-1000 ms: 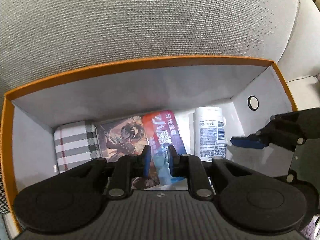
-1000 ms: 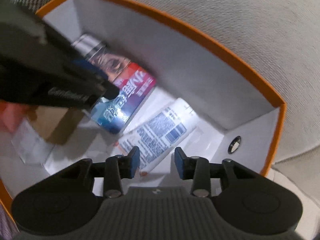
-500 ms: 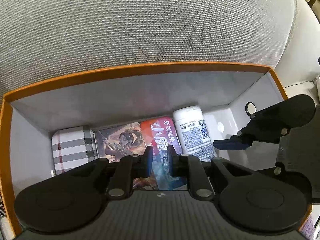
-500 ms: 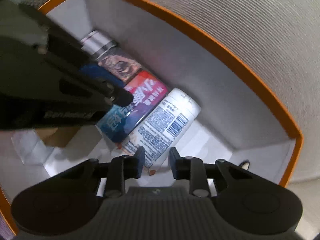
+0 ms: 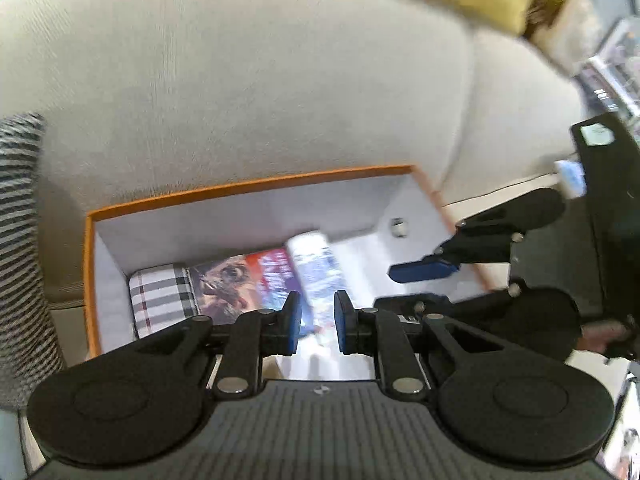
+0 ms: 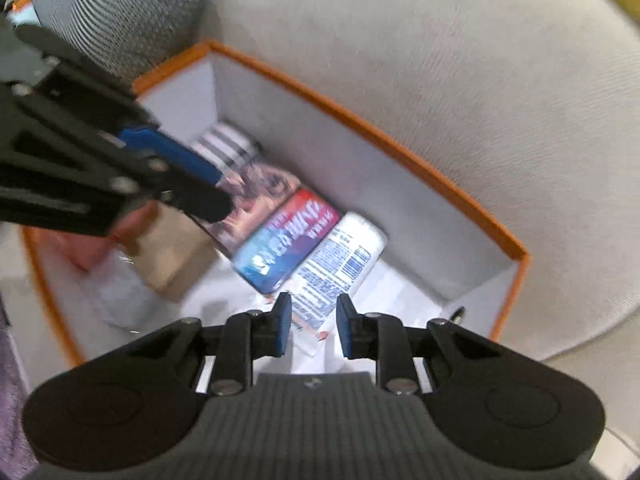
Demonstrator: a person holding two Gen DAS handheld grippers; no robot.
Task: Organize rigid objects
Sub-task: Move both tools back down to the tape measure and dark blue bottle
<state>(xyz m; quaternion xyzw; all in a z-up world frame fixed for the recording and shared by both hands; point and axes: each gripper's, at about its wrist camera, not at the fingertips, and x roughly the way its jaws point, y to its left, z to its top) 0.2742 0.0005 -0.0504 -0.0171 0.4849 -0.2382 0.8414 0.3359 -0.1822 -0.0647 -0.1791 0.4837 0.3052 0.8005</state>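
Both grippers — left (image 5: 316, 322), right (image 6: 310, 326) — narrow-gapped, holding nothing, above the box (image 6: 400, 140).

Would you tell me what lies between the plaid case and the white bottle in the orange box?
Two flat packs side by side: an illustrated pack, then a red-and-blue pack, between plaid case and white bottle; the right wrist view shows it.

Both wrist views, blurred, overlook orange box (image 5: 248, 190) (image 6: 384, 132).

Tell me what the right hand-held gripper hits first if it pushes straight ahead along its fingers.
Most likely the white labelled bottle lying on the floor of the orange-rimmed box. It sits directly beyond the empty right hand-held gripper, beside the red-and-blue packet. Blur leaves the depth uncertain.
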